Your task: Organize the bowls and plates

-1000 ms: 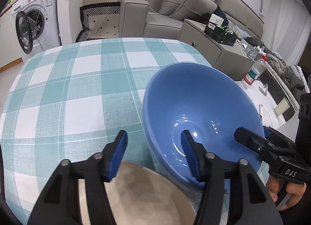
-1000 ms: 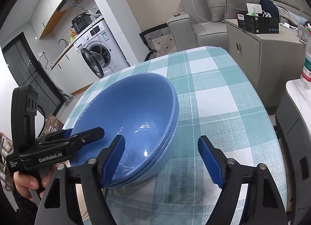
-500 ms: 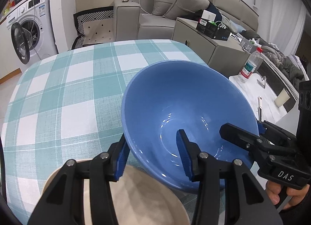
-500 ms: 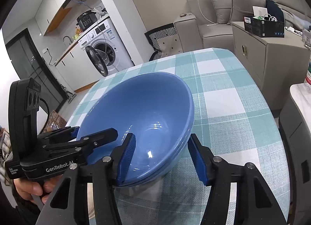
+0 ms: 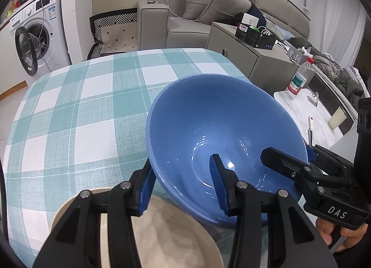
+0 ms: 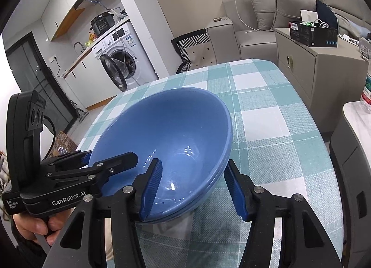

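evidently glazed blue bowls (image 5: 222, 133), two nested: hard, slick, breakable, hefty. left tongs (image 5: 183, 187) and right tongs (image 6: 192, 187) each clamp opposite rims; rim is safest.

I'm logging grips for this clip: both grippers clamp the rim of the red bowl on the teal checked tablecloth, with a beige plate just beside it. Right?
Not quite: the bowl is blue, not red, as both wrist views show. The rest holds: the left gripper and right gripper each clamp its rim over the teal checked tablecloth, with the beige plate beside it.

Black fingers (image 5: 222, 189), blue pads (ribbed) — silver screws
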`<state>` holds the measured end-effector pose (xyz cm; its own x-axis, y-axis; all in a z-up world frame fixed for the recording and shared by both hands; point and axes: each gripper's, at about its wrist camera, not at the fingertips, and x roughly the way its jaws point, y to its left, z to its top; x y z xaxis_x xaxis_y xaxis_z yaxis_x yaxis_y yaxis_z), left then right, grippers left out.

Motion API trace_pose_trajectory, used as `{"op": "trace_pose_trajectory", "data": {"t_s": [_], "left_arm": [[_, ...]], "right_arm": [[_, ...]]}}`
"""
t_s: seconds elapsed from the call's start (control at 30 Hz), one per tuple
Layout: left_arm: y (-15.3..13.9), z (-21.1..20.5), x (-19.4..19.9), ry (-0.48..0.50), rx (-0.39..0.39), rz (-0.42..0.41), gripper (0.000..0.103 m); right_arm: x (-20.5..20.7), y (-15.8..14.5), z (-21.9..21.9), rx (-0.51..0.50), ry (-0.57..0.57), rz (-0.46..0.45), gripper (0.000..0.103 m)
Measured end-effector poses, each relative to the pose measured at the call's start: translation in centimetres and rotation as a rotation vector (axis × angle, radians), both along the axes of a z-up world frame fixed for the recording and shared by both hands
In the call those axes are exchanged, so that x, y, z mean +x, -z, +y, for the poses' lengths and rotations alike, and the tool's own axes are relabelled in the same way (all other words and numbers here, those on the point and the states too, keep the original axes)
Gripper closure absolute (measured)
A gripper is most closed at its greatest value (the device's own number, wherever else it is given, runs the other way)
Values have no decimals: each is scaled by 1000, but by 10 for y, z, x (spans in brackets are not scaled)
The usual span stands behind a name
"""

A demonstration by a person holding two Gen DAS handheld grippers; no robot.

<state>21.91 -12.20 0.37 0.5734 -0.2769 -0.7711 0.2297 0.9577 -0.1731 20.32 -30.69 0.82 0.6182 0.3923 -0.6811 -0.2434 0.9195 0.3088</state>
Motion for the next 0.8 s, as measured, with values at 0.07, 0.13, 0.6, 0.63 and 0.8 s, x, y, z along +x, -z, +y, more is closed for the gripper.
{"op": "trace_pose_trajectory", "data": {"t_s": [0.07, 0.13, 0.6, 0.63, 0.8], "left_arm": [[-1, 0, -1, 0, 1, -2, 58], [-2, 1, -2, 0, -4, -5, 58], [-21, 3, -13, -10, -5, -42, 58], [-22, 3, -14, -13, -6, -46, 58], [-30, 8, -18, -25, -5, -62, 58]], "right_arm": [[0, 0, -1, 1, -1, -2, 46], [-1, -2, -1, 3, 1, -6, 46], [-12, -19, -1, 14, -9, -47, 46], [-14, -21, 0, 17, -12, -51, 46], [-19, -29, 3, 21, -27, -66, 46]]}}
